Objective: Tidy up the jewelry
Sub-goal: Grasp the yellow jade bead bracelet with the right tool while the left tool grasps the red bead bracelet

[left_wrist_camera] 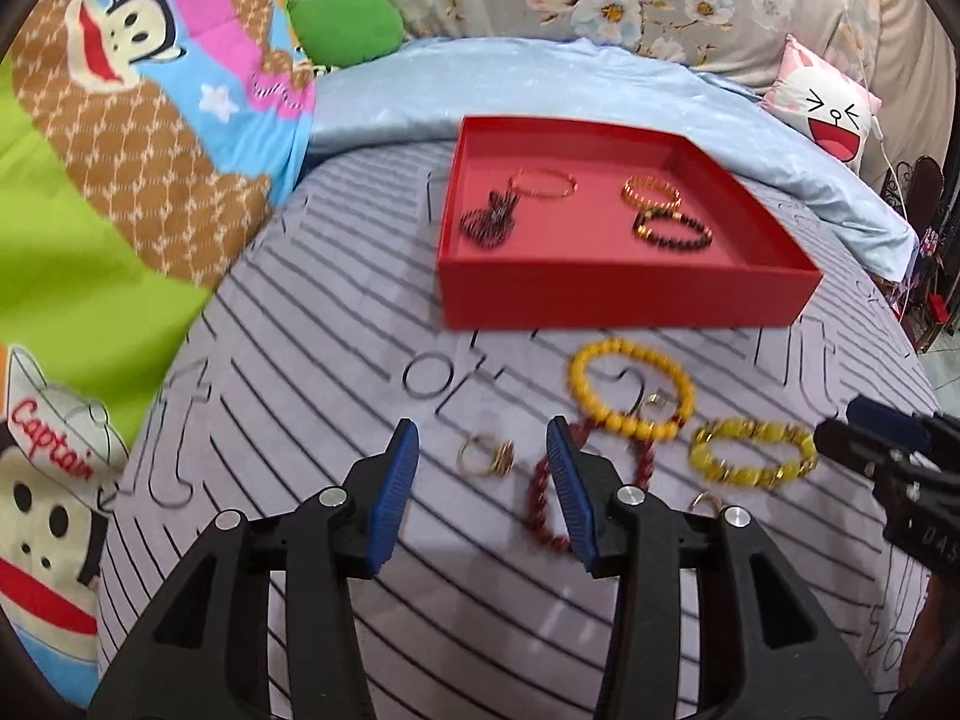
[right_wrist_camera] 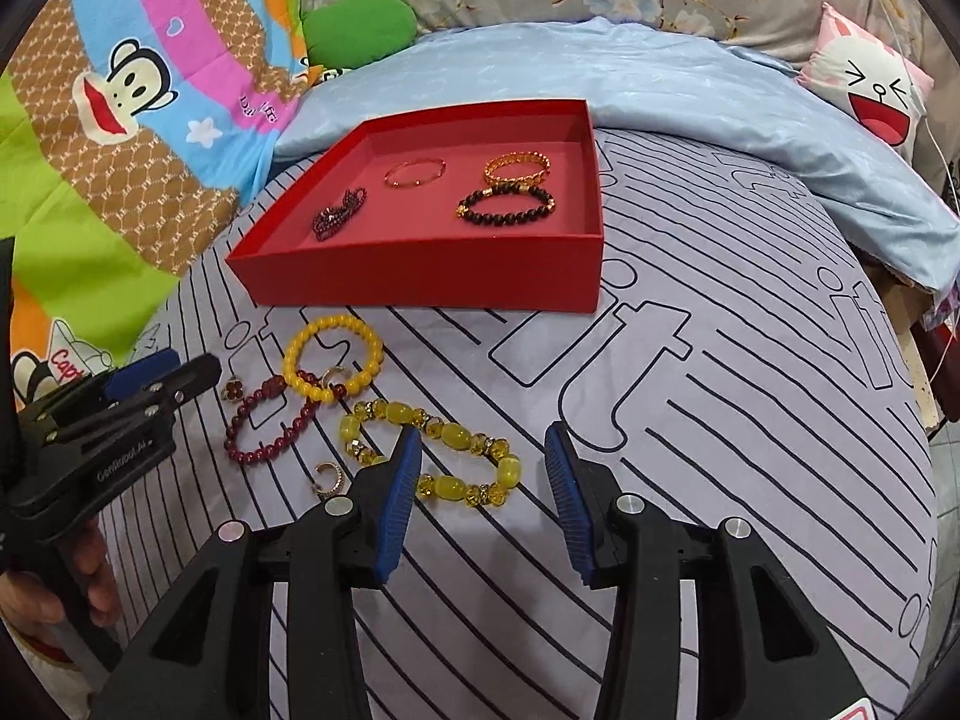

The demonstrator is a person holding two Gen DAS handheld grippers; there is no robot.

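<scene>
A red tray (left_wrist_camera: 600,294) sits on the striped bedsheet and holds a dark bead bracelet (right_wrist_camera: 504,210), a gold chain bracelet (right_wrist_camera: 516,168), a thin bangle (right_wrist_camera: 414,171) and a dark chain (right_wrist_camera: 336,213). In front of it lie a yellow bead bracelet (left_wrist_camera: 624,426), a dark red bead bracelet (left_wrist_camera: 537,498), a yellow crystal bracelet (right_wrist_camera: 450,435), a gold ring (left_wrist_camera: 501,459) and a small ear cuff (right_wrist_camera: 330,477). My left gripper (left_wrist_camera: 485,438) hangs open over the ring with nothing between its pads. Above the crystal bracelet's right half, my right gripper (right_wrist_camera: 483,444) is open and empty.
A cartoon monkey quilt (left_wrist_camera: 120,150) lies to the left. A light blue cover (right_wrist_camera: 660,78) is bunched behind the tray, with a green plush (right_wrist_camera: 360,24) and a laughing-face pillow (right_wrist_camera: 870,84) behind it. The bed drops off at the right. A hand (right_wrist_camera: 90,594) holds the left gripper's handle.
</scene>
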